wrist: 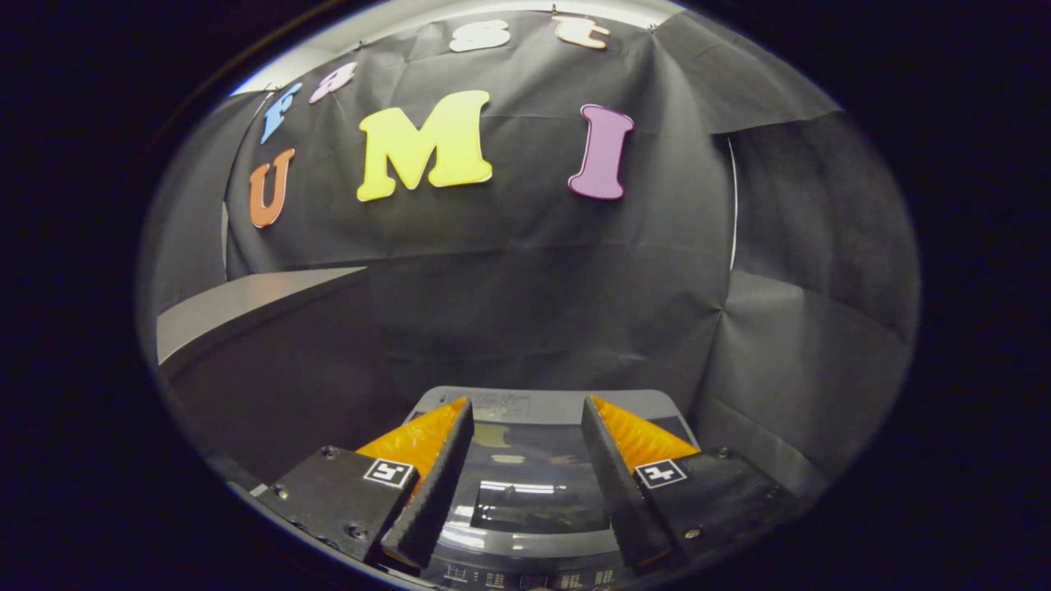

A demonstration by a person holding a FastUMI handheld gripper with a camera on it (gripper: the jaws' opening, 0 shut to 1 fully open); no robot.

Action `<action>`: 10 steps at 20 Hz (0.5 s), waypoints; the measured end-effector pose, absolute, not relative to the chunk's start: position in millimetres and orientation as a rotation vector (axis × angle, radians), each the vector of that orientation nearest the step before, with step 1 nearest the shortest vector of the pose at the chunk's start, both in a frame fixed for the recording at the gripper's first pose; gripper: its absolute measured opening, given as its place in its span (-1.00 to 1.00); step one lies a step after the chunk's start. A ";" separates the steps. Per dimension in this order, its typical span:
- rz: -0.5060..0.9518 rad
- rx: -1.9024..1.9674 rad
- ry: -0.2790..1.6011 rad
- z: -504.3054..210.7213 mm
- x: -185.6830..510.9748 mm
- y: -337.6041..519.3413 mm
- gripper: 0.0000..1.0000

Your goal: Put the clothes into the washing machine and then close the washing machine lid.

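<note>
The washing machine (534, 406) lies below and just ahead of my fingers, seen from above. Its dark glossy lid (525, 484) is down flat and reflects lights. A control panel (525, 577) with small buttons runs along the near edge under the fingers. My gripper (527, 410) hovers over the lid, open, with a wide gap and nothing between the fingers. I see no clothes on or around the machine.
A grey table or shelf top (246, 308) stands to the left of the machine, higher than the lid. Black cloth walls close in behind and to the right of the machine.
</note>
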State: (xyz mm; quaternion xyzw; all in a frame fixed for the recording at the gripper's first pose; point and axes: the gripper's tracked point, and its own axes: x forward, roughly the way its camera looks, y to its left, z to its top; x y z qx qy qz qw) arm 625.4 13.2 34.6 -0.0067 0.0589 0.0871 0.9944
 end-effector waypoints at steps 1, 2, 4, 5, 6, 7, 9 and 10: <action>0.174 -0.016 0.123 33.4 623.2 13.0 0.69; 0.176 -0.021 0.131 31.5 624.0 13.8 0.68; 0.183 -0.037 0.146 24.7 614.5 14.8 0.69; 0.186 -0.046 0.153 13.9 603.5 17.2 0.69; 0.192 -0.055 0.160 1.7 584.7 15.8 0.69; 0.194 -0.063 0.167 -4.5 571.7 13.6 0.69; 0.197 -0.072 0.187 -18.7 538.3 12.4 0.70; 0.192 -0.073 0.197 -26.9 523.6 12.7 0.70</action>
